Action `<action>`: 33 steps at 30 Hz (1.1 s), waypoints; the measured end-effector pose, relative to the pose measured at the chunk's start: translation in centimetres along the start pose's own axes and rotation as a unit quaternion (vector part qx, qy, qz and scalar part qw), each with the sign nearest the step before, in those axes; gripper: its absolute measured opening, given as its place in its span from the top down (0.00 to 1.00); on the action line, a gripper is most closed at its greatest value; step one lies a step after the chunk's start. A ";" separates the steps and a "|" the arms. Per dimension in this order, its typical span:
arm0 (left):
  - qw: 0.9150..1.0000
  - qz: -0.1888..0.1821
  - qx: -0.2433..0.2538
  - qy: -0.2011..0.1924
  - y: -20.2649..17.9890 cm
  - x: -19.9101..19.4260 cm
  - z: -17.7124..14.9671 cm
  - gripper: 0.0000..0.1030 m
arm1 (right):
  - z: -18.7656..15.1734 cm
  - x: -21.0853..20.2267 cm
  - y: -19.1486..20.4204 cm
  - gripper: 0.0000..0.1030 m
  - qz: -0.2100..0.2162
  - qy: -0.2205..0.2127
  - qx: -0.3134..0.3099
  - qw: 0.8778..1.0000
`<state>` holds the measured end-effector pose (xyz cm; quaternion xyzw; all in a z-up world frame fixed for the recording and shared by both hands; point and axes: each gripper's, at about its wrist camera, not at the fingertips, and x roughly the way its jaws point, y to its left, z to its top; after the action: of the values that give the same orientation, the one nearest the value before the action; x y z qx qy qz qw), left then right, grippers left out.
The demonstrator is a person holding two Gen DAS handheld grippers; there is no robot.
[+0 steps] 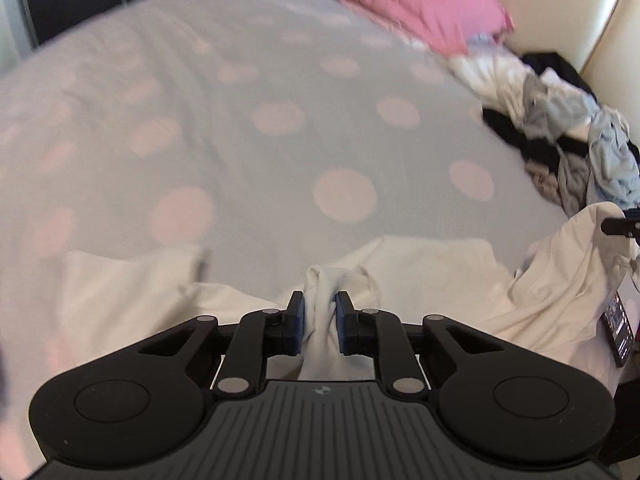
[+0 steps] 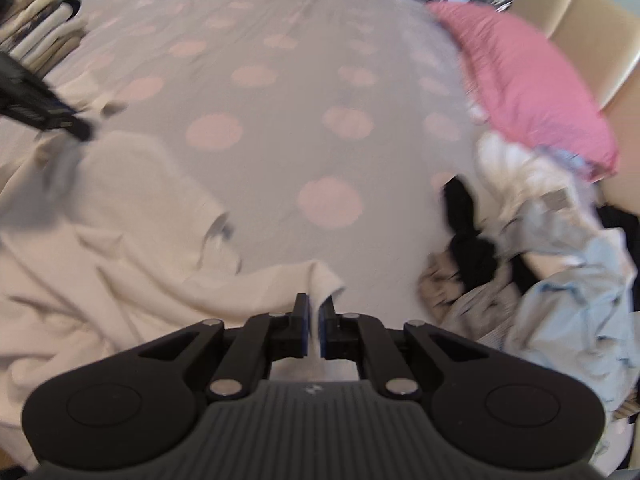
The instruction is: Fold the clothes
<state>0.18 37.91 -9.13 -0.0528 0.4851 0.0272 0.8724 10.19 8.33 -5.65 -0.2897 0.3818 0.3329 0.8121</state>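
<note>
A cream garment (image 1: pixel 420 272) lies rumpled across the near side of the bed. My left gripper (image 1: pixel 319 304) is shut on a bunched fold of it. In the right wrist view the same cream garment (image 2: pixel 120 216) spreads to the left, and my right gripper (image 2: pixel 316 308) is shut on one of its edges. The left gripper (image 2: pixel 44 108) shows as a dark blurred shape at the left of that view, over the cloth. The right gripper's tip (image 1: pixel 620 226) shows at the right edge of the left wrist view.
The bed sheet (image 1: pixel 280 120) is grey with pink dots. A pink pillow (image 1: pixel 400 0) lies at the head. A heap of unfolded clothes (image 2: pixel 540 240) sits to the right. Folded clothes (image 2: pixel 36 36) are stacked far left. A beige headboard (image 1: pixel 560 8) stands behind.
</note>
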 end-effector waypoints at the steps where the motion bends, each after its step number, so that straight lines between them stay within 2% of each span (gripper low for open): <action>1: 1.000 0.011 -0.006 -0.011 0.4 -1.6 -0.1 0.87 | 0.2 -0.7 -0.2 0.94 -0.007 -0.013 0.003 1.000; 6: 0.995 0.072 -0.029 -0.067 2.4 -9.6 -0.7 0.87 | 2.4 -4.9 -1.4 0.95 -0.032 -0.080 0.017 0.996; 10: 0.984 0.105 -0.052 -0.132 3.3 -16.7 -0.7 0.87 | 6.2 -9.7 -1.4 0.95 -0.059 -0.145 -0.011 0.988; 14: 0.967 0.128 -0.055 -0.213 2.6 -24.5 -0.3 0.87 | 11.3 -16.3 -1.5 0.95 -0.078 -0.231 -0.021 0.970; 18: 0.949 0.140 -0.046 -0.279 1.4 -31.5 -0.6 0.88 | 15.0 -23.2 -0.7 0.95 -0.119 -0.319 -0.039 0.939; 20: 0.944 0.142 -0.043 -0.294 0.8 -33.8 -1.1 0.88 | 15.5 -25.2 -0.4 0.95 -0.114 -0.335 -0.040 0.935; 22: 0.947 0.139 -0.040 -0.286 0.3 -34.4 -2.0 0.88 | 15.8 -27.0 -0.2 0.95 -0.106 -0.348 -0.040 0.931; 24: 0.954 0.137 -0.033 -0.264 -0.1 -33.8 -3.6 0.88 | 15.7 -27.8 0.2 0.95 -0.098 -0.351 -0.043 0.930; 27: 0.971 0.121 -0.030 -0.205 -0.6 -30.9 -7.4 0.88 | 13.3 -25.2 1.3 0.95 -0.066 -0.314 -0.056 0.946; 29: 0.981 0.110 -0.029 -0.155 -1.1 -27.5 -10.1 0.88 | 10.9 -22.2 2.2 0.95 -0.038 -0.272 -0.061 0.960; 33: 0.995 0.070 -0.044 -0.058 -2.1 -21.0 -15.2 0.88 | 5.1 -15.5 4.3 0.95 0.011 -0.175 -0.066 0.982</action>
<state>-23.50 34.12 0.85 -0.0549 0.4345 0.1125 0.8919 1.53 9.73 8.77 -0.2760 0.2145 0.4118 0.8416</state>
